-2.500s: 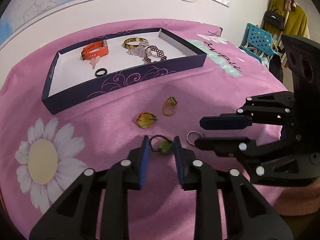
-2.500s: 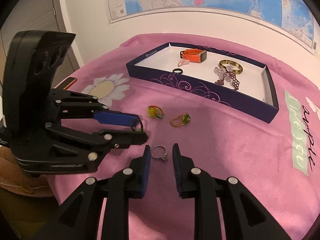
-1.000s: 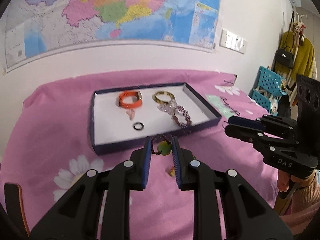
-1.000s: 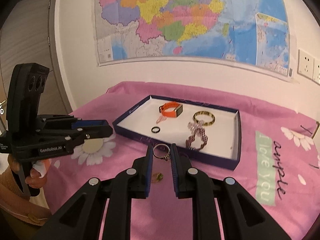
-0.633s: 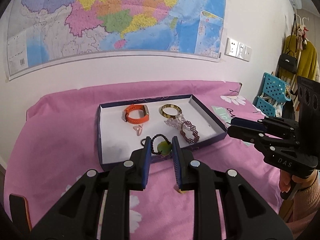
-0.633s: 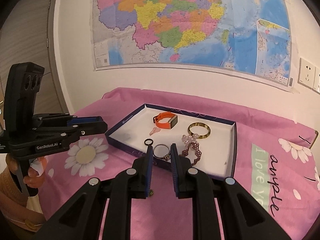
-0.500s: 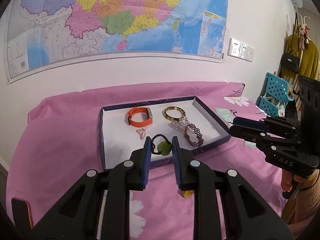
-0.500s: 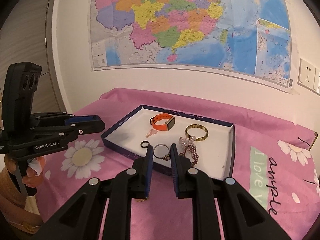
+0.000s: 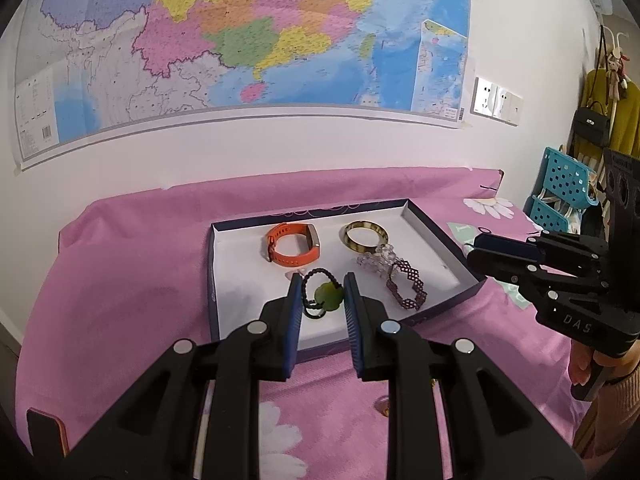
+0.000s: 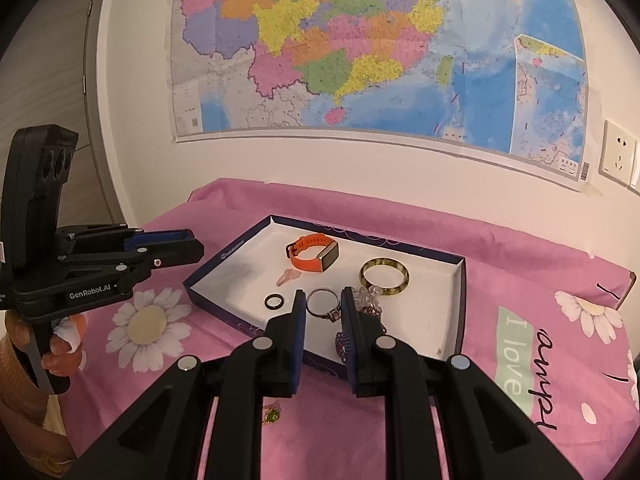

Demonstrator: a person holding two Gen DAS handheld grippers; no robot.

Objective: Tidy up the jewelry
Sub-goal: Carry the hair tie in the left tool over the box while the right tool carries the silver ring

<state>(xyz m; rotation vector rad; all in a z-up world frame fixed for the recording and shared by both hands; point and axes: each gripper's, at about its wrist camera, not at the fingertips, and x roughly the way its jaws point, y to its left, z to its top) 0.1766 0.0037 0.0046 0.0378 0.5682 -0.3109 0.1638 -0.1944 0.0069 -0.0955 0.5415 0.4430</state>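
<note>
My left gripper (image 9: 320, 290) is shut on a dark beaded ring with a green stone (image 9: 326, 297), held in the air in front of the near edge of the dark blue jewelry box (image 9: 440, 236). My right gripper (image 10: 323, 304) is shut on a silver ring (image 10: 321, 303), also over the box's near side. The white box floor holds an orange watch band (image 10: 314, 257), a gold bangle (image 10: 384, 276), a small black ring (image 10: 274, 302), a pink charm (image 10: 287, 277), a crystal bracelet (image 9: 376, 258) and a maroon lace bracelet (image 9: 406, 286).
A pink flowered cloth (image 10: 520, 264) covers the table. A gold ring with a green stone (image 10: 271, 416) lies on it below my right gripper; another ring (image 9: 384, 406) peeks out under the left. A map hangs on the wall behind. Blue baskets (image 9: 560, 188) stand at far right.
Both grippers rose from the cloth with their rings and moved toward the box. The box now lies directly beyond both sets of fingertips.
</note>
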